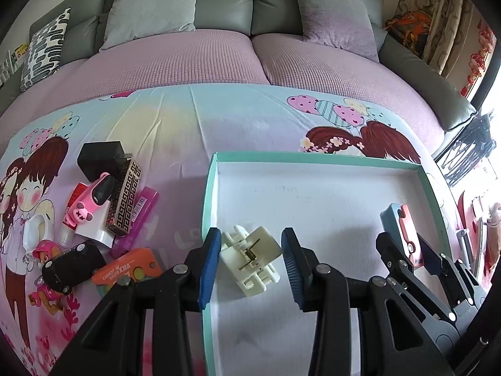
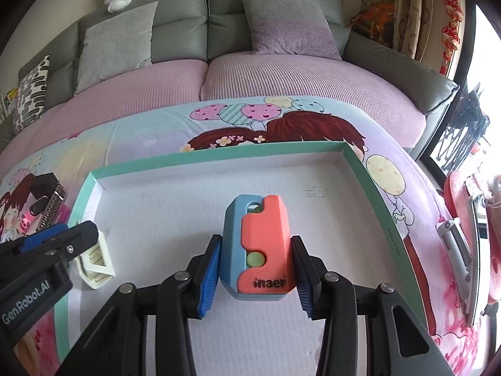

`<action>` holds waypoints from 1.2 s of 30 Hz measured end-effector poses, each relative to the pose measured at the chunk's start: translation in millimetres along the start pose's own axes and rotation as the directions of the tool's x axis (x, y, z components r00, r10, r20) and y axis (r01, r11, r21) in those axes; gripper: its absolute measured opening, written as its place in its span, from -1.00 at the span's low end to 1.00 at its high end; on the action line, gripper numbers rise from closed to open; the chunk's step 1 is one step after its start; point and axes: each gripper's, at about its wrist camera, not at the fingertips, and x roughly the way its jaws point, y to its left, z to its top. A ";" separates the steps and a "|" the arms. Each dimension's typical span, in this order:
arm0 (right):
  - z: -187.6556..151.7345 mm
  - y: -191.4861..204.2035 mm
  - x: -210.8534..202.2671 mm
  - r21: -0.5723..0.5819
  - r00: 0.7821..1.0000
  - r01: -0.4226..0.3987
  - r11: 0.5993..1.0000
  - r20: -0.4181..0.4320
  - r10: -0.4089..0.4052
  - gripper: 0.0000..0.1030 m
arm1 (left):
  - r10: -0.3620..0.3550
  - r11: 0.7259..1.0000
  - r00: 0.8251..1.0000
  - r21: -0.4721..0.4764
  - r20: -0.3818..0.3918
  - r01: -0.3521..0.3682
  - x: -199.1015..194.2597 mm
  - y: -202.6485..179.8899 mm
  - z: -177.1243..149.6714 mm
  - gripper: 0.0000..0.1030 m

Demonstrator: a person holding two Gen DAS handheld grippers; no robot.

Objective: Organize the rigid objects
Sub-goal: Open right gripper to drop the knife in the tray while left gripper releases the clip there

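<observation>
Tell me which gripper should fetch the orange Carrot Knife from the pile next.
Left. The left gripper sits at the tray's left wall, right beside the orange Carrot Knife; the right gripper grips the blue-and-orange toy further right.

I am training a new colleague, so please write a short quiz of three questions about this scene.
1. True or false: the white clip lies inside the teal-rimmed tray.
2. What does the right tool grip? A) a spoon B) the blue-and-orange case C) a cup
3. In the left wrist view, on which side of the tray lies the pile of loose items?
Key: 1 true; 2 B; 3 left.
</observation>
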 end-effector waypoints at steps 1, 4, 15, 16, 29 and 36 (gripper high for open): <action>0.0 -0.3 -0.1 -0.002 1.000 0.009 1.000 0.001 -0.009 -0.10 | -0.006 1.000 1.000 0.000 0.000 0.006 -0.6 0.0 0.1 -0.18; 0.8 -1.6 -2.2 0.001 1.000 0.022 1.000 0.010 -0.022 0.07 | -0.010 1.000 1.000 0.002 0.006 0.010 -2.7 -0.7 0.6 -0.04; 2.8 -7.3 -6.6 0.027 0.999 0.035 0.999 0.040 -0.036 0.56 | -0.007 0.999 0.998 -0.032 0.056 0.009 -17.4 5.1 3.7 0.34; 2.8 -8.1 -6.8 0.032 0.999 0.034 0.999 0.041 -0.036 0.61 | -0.003 0.999 0.998 -0.036 0.060 0.005 -18.5 6.5 4.2 0.35; 3.7 -8.1 -13.6 0.049 0.994 0.018 0.999 0.103 -0.023 1.00 | 0.036 0.994 0.992 -0.104 0.120 -0.023 -32.6 29.7 8.7 0.84; 4.0 2.1 -15.5 0.012 0.993 0.014 1.000 0.120 -0.015 1.00 | 0.078 0.985 0.984 -0.166 0.160 -0.051 -41.6 51.3 9.2 0.87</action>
